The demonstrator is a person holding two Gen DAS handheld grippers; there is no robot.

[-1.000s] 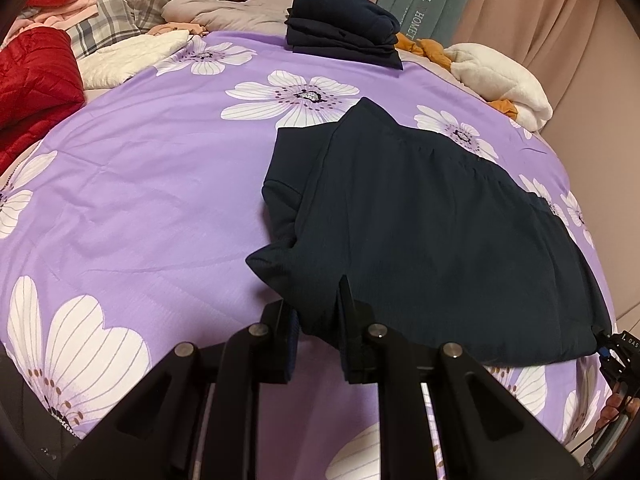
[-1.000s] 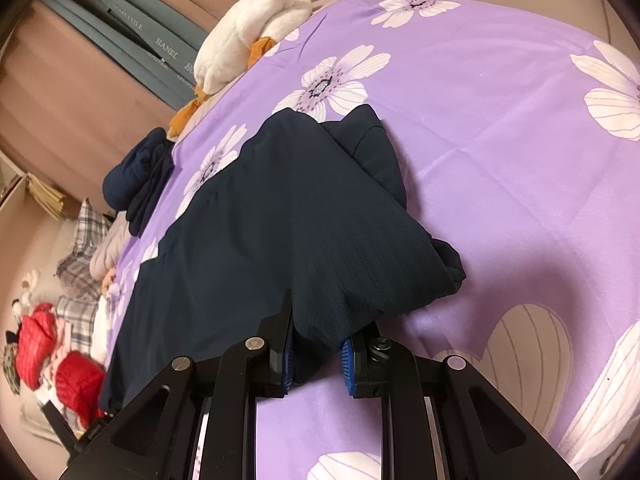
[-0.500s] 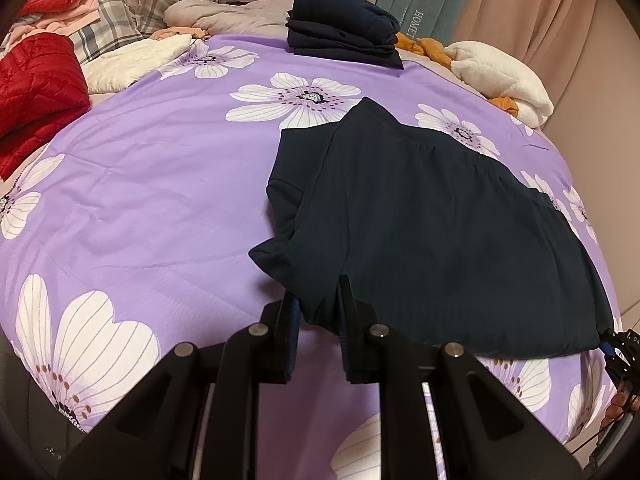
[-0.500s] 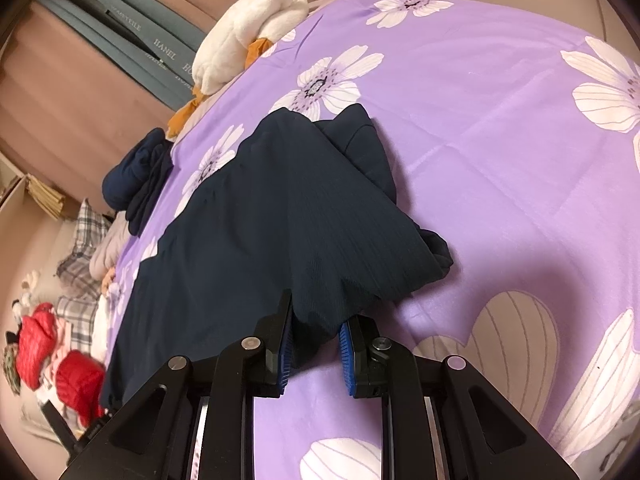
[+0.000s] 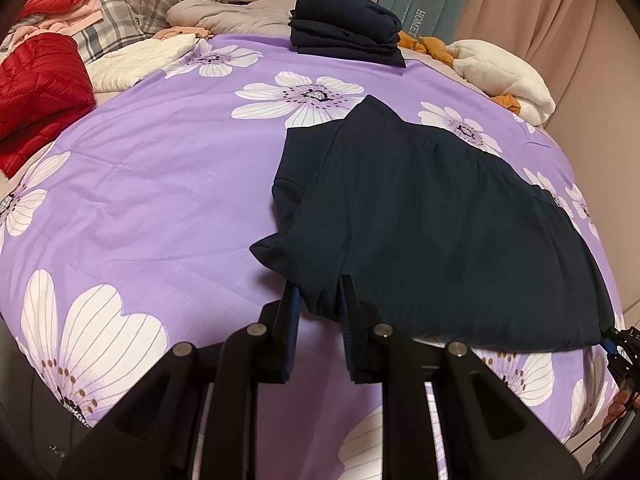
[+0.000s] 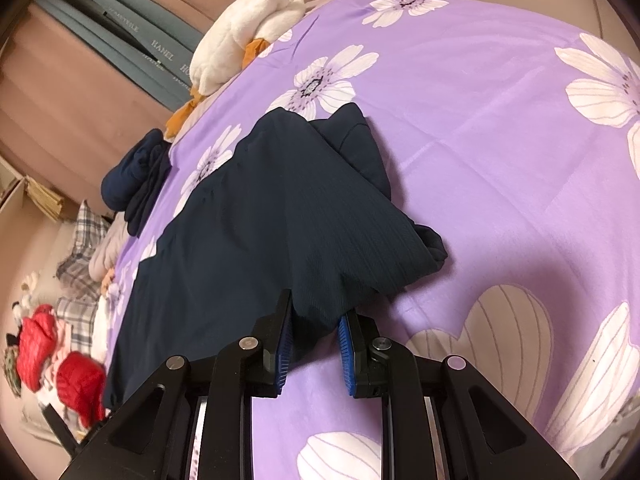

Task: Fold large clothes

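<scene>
While the dark navy garment [image 5: 432, 232] is lying half-folded on the purple flowered bedspread [image 5: 160, 184], both tools are sitting at its near hem. The left tool [image 5: 318, 300] has just been easing its jaws apart; a small bunch of the hem is sitting between its fingers, the left pad looking clear of the cloth, so I am judging the pinch as loosening or gone. The right tool [image 6: 314, 320] is clamped on a gathered fold at the other corner, the cloth bulging up between the blue pads [image 6: 285, 344].

The fabric is reading as thin, finely ribbed knit: light, limp and draping, sagging wherever it is not being supported, and probably a little slippery. It is not going to hold a crease by itself, so I am judging the best hold to be at the two hem corners, pinching through all the layers so the upper layer is not sliding off the lower. A folded navy stack [image 5: 344, 36] is waiting at the far edge of the bed.
</scene>
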